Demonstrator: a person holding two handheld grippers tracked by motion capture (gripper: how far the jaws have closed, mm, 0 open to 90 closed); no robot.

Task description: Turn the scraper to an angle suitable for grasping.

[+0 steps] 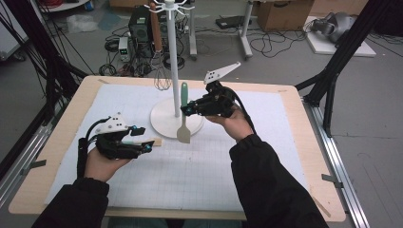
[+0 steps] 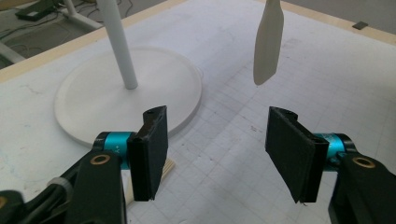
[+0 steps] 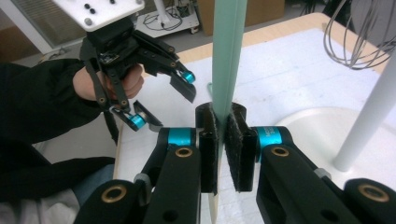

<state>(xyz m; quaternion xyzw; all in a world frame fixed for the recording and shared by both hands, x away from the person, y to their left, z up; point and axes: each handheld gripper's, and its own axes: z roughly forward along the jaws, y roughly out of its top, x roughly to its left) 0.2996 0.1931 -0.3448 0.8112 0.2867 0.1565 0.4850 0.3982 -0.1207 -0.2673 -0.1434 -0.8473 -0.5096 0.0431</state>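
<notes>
Right gripper [image 1: 186, 109] clamped tight on the green handle of a spatula [image 1: 183, 124], held upright, pale blade down, hanging just above the table mat [image 1: 199, 171] at the near edge of the white stand [image 1: 174, 61] base. Left gripper [image 1: 148, 142] sits low at the left, near side, jaws apart with nothing between them. A whisk [image 1: 162, 80] hangs beyond the stand pole.

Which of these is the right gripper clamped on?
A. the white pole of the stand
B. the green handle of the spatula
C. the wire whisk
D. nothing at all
B: in the right gripper view, the right gripper has its pads pressed on both sides of the spatula by its green handle, while the left gripper stands open with nothing between its pads.
</notes>
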